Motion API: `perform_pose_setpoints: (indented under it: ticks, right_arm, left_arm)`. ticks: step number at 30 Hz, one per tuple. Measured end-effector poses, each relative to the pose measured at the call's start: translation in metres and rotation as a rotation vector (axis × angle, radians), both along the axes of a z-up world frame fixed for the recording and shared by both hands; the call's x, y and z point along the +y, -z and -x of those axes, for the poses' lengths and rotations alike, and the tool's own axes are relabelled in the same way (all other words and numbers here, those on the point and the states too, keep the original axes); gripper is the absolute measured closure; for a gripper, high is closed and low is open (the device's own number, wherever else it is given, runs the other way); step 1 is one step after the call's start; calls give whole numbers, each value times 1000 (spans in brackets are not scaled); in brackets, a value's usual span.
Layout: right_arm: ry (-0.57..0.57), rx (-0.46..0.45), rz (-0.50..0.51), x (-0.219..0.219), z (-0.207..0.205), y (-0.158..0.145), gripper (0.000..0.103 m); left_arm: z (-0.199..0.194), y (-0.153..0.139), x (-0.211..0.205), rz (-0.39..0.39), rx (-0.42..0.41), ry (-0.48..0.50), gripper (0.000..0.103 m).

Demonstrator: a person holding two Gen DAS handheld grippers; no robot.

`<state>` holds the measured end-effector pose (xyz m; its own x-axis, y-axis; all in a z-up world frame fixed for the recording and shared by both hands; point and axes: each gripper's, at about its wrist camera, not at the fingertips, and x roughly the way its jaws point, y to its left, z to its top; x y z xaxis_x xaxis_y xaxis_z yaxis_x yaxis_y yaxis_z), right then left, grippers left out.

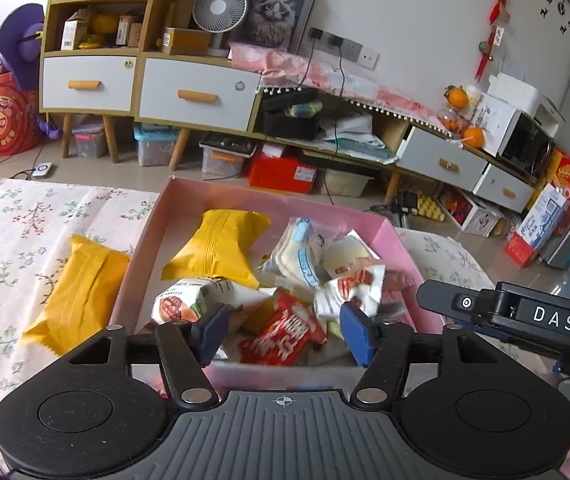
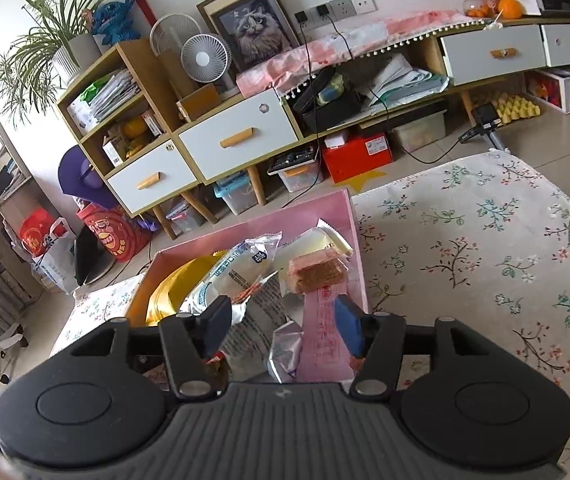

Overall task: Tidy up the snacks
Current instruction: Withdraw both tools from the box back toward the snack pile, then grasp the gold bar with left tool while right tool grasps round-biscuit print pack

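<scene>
The work surface is a table covered by a floral cloth (image 1: 13,216), pale with small red and green sprigs. On it sits a shallow pink box (image 1: 399,246), open at the top, holding a loose heap of snack packets. In the left wrist view the heap includes a yellow packet (image 1: 221,246) lying toward the far left of the box, a red packet (image 1: 285,330) near the front wall, and several white wrappers (image 1: 305,258) piled on the right. A second yellow packet (image 1: 81,284) lies outside the box on the cloth, just beside its left wall.

The left gripper (image 1: 285,330) hangs over the front of the box with its jaws apart; the red packet shows between the blue pads, and neither pad appears to press on it. The right gripper (image 2: 281,328) also stands with jaws apart above the box's right end. A pink-wrapped wafer pack (image 2: 317,276) and a foil-edged wrapper (image 2: 285,350) lie between its fingers; contact with either is hard to judge at this angle, but no grip is evident.

Beyond the table is a tiled floor (image 2: 557,136) and a long low cabinet (image 1: 197,94) with white drawer fronts against a white wall. On it stand a small white fan (image 1: 219,7) and a framed cat picture (image 1: 275,10). Storage tubs and a red box (image 2: 355,156) sit beneath it.
</scene>
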<state>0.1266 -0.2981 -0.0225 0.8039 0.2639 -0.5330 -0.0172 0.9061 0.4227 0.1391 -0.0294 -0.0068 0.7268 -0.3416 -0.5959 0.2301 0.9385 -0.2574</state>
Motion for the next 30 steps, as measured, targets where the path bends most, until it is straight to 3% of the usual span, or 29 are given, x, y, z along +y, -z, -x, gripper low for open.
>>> perform_pose_setpoints:
  ticks: [3, 16, 23, 30]
  right_arm:
    - [-17, 3, 29, 0, 5, -3, 38]
    - [-107, 6, 207, 1, 35, -14, 9]
    - [-146, 34, 268, 10, 48, -11, 3]
    - [-210, 88, 373, 28, 57, 6, 2]
  left_arm:
    - [9, -6, 0, -34, 1, 2, 27]
    - [53, -18, 16, -185, 102, -6, 11]
    - [73, 7, 27, -155, 213, -2, 9]
    - [86, 24, 25, -221, 212, 34, 9]
